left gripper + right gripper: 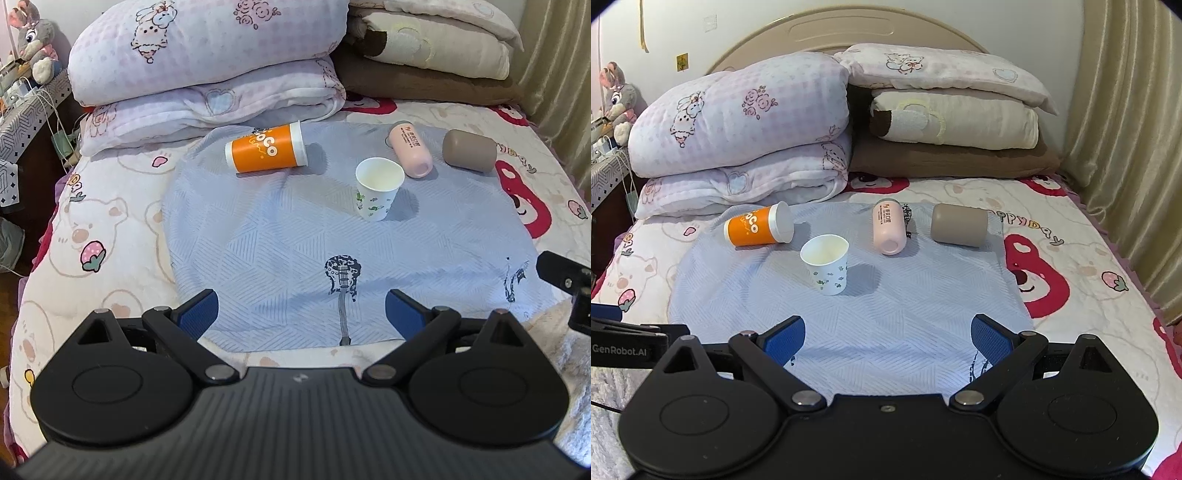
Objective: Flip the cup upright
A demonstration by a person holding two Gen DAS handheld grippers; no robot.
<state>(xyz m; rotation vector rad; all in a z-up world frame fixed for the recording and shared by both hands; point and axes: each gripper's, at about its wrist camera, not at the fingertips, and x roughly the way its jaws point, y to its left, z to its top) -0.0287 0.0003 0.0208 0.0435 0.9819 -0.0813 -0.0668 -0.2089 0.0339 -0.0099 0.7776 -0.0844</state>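
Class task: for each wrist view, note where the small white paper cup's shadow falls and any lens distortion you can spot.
Left wrist view: the small white paper cup with green print throws a soft shadow to its right on the pale blue textured cloth; dark fisheye corners. Right wrist view: the same cup shadows rightward; the beige pleated curtain bows.

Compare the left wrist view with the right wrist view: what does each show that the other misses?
Only the left wrist view shows the guitar print on the blue cloth and the dark floor at far left. Only the right wrist view shows the curved headboard, the wall, and the "GenRobot.AI" label on the other gripper. Both show the upright paper cup, the orange cup, pink bottle and brown cup lying on their sides, the folded bedding, and open blue fingers.
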